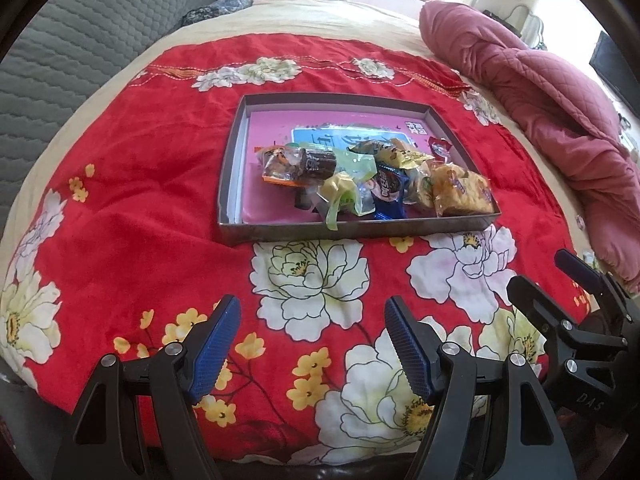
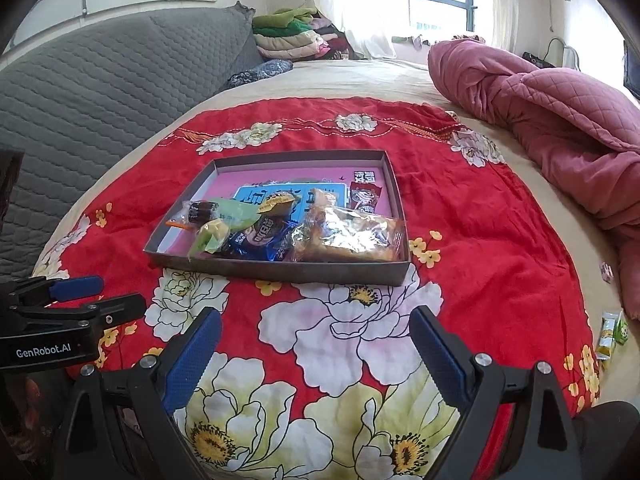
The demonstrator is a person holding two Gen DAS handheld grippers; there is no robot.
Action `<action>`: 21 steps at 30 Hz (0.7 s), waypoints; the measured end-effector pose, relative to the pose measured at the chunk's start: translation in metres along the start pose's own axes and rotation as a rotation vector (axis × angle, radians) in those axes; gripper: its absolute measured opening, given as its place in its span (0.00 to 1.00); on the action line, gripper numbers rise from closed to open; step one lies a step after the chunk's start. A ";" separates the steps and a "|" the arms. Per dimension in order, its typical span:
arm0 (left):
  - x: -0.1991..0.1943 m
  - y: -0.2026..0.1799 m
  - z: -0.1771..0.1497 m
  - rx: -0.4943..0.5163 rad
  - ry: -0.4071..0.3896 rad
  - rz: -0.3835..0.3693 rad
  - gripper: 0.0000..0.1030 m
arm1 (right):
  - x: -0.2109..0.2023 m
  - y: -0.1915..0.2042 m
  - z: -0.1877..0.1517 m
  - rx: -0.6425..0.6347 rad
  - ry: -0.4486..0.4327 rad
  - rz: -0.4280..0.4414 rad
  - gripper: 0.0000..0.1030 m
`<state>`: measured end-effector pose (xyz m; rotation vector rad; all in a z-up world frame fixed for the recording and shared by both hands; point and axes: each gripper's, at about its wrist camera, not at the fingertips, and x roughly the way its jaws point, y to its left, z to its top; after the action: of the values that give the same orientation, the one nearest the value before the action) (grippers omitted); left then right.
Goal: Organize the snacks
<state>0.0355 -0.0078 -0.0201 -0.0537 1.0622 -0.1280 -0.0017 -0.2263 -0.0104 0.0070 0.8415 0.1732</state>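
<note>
Hovering low over the red flowered blanket (image 1: 132,184), the left gripper (image 1: 312,344) and the right gripper (image 2: 316,354) both stood spread wide with nothing between their blue pads, each well short of the shallow box (image 2: 280,271) that held the snacks (image 2: 256,228). Most of the packets lay heaped toward the near edge of the box, a big clear-wrapped cake packet (image 2: 352,236) against its near right corner and a blue wrapper (image 2: 260,240) beside it. Two small green and yellow packets (image 2: 610,336) lay loose on the blanket at the far right, well apart from the box.

From here the likeliest slip seemed to be a crinkly wrapper sliding out of the pads, or one packet dragging its neighbours over the low wall, since they overlapped. The soft bedding could also let the box tip under a press, and the stray packets might be overlooked.

White lettering on the other gripper's body read "GenRobot.AI" (image 2: 43,352), and "DAS" (image 1: 588,400) showed on the right one. Print on the packets and box floor was too small to read
</note>
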 end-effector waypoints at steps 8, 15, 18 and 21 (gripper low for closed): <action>0.001 0.000 0.000 -0.002 0.000 0.002 0.73 | 0.001 -0.003 0.000 0.010 0.000 -0.003 0.92; 0.002 0.000 -0.001 0.002 0.004 0.004 0.73 | 0.001 -0.002 0.000 0.008 0.001 -0.003 0.92; 0.001 0.000 -0.001 0.003 0.004 0.006 0.73 | 0.001 -0.002 0.000 0.008 0.001 -0.003 0.92; 0.001 0.000 -0.001 0.004 0.003 0.009 0.73 | 0.001 -0.002 0.000 0.007 0.002 -0.004 0.92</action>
<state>0.0352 -0.0075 -0.0210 -0.0450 1.0653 -0.1216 -0.0010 -0.2284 -0.0116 0.0120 0.8440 0.1660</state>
